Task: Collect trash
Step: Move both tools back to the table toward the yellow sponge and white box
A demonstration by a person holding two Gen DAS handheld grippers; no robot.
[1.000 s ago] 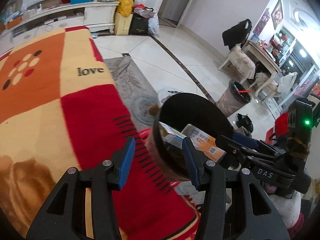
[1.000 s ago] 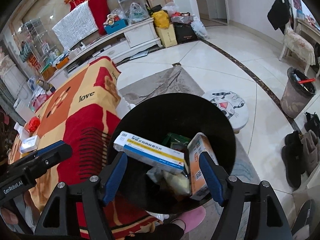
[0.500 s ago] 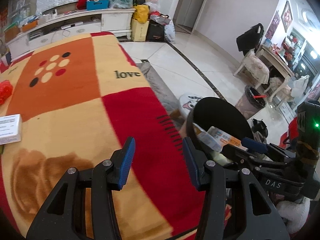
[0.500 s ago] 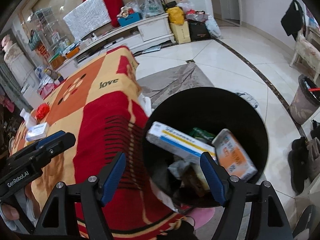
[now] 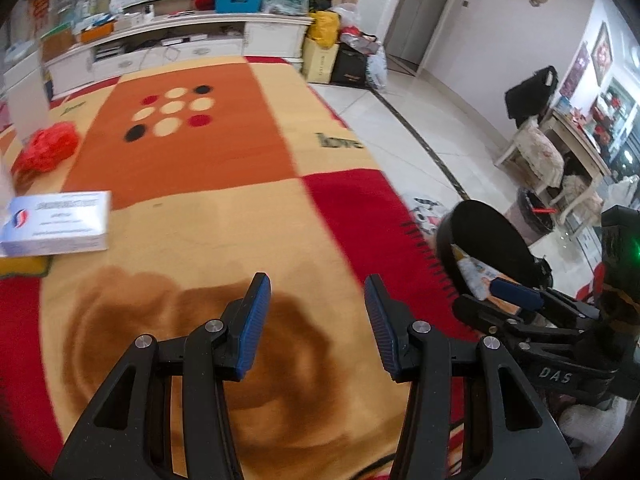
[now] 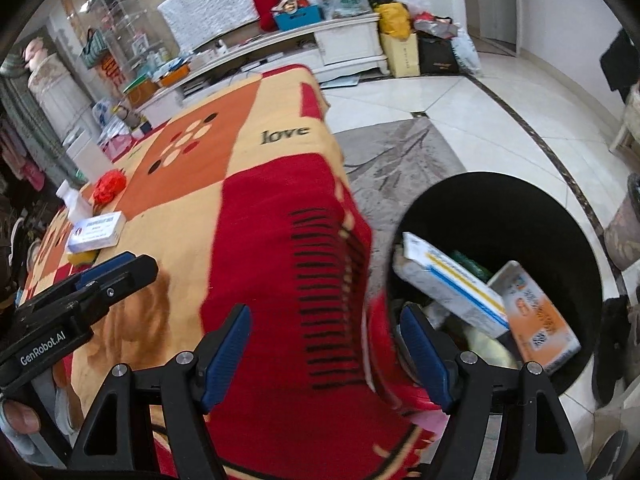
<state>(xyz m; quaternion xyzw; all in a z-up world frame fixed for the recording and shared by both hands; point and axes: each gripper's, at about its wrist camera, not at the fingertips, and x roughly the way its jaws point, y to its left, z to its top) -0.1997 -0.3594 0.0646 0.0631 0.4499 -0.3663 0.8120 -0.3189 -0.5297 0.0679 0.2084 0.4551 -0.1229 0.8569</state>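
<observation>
Both views have swung off the round black trash bin [image 6: 496, 276] back over the red-orange-cream blanket-covered tabletop [image 5: 224, 184]; left gripper [image 5: 316, 320] and right gripper [image 6: 324, 356] are both wide open, holding nothing. Next trash looks like the white-blue cardboard box [image 5: 56, 222], far left of the bin on the tabletop, with a crumpled red plastic bag [image 5: 46, 150] just beyond it. Box likely light, stiff, crushable: take it across the short sides; bag soft, slippery: pinch a bunched fold.
</observation>
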